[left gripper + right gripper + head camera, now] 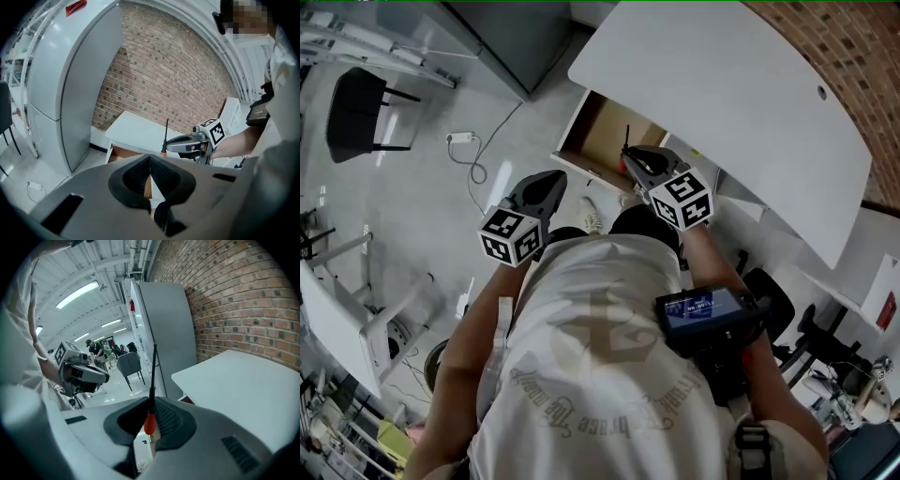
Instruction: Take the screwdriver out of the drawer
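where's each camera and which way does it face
Head view: on the person's head, steeply down at the open wooden drawer; shows white-shirted torso, left gripper, right gripper.
Left gripper view: on the left gripper, facing the red brick wall; own jaws, forearm.
Right gripper view: on the right gripper, facing the grey cabinet; jaws shut on the orange-handled screwdriver.
Shared: each gripper view shows the other gripper.

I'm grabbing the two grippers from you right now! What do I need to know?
Left tongs: shut, empty, held beside the right ones.
Right tongs: shut on the thin black screwdriver with the orange-red handle, shaft pointing up.
White drawer with brown inside: open, under the white desk.
Done: the screwdriver is out, above the drawer.
Left: probably set it down somewhere safe; shut the drawer if wanted.
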`<state>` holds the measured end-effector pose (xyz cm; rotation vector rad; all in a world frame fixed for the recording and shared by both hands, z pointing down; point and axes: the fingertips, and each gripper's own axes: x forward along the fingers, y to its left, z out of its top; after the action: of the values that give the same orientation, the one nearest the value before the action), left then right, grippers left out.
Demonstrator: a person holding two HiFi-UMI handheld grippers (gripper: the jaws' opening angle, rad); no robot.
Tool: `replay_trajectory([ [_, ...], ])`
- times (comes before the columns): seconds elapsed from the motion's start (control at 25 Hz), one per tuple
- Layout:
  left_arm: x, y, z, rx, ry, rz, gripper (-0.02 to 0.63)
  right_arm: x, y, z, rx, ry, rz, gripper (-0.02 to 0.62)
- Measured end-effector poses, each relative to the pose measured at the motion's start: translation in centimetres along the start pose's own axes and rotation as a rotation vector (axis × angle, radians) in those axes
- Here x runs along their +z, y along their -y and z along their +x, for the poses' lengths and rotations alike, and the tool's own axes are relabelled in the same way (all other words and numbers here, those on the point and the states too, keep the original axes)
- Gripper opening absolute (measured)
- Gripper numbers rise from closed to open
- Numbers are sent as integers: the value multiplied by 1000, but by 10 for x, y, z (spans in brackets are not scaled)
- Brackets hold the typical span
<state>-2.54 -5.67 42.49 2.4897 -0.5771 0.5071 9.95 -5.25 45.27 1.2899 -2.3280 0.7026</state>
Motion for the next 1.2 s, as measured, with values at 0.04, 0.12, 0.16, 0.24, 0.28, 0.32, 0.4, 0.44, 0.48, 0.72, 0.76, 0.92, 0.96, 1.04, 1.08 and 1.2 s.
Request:
replay_trajectory([
  [0.04,2,1,0,-1,3,3,21,3,-1,-3,-1,6,-2,57],
  [0.12,5,2,-1,-3,10,5,21,8,-1,-9,-5,18,-6,57],
  [0.16,7,3,-1,-3,13,5,21,11,-1,-11,-7,25,-7,57],
  [0.24,8,3,-1,-4,17,6,21,17,-2,-14,-11,42,-9,57],
  [0.28,9,4,-1,-5,18,9,21,20,-3,-16,-13,52,-10,57],
  [0.32,9,5,0,-8,18,13,21,23,-4,-18,-14,61,-12,57],
  [0.4,12,9,3,-18,16,26,22,29,-5,-24,-17,77,-21,57],
  [0.44,14,12,5,-24,17,33,21,32,-5,-27,-18,84,-25,57],
  [0.48,17,14,7,-29,19,41,21,34,-5,-31,-19,91,-29,57],
  [0.72,34,22,17,-58,32,74,21,50,-5,-47,-32,144,-20,57],
  [0.76,36,24,19,-64,34,79,21,52,-4,-49,-35,152,-18,57],
  [0.92,45,36,24,-87,44,100,21,58,-7,-59,-39,178,-30,57],
  [0.96,46,40,24,-93,46,106,21,59,-9,-62,-38,185,-33,57],
  [1.04,50,47,25,-101,51,118,21,62,-11,-69,-39,198,-36,57],
  [1.08,52,48,26,-105,52,123,21,62,-11,-71,-41,202,-36,57],
  [1.2,55,49,29,-110,54,128,21,62,-9,-74,-43,207,-31,57],
])
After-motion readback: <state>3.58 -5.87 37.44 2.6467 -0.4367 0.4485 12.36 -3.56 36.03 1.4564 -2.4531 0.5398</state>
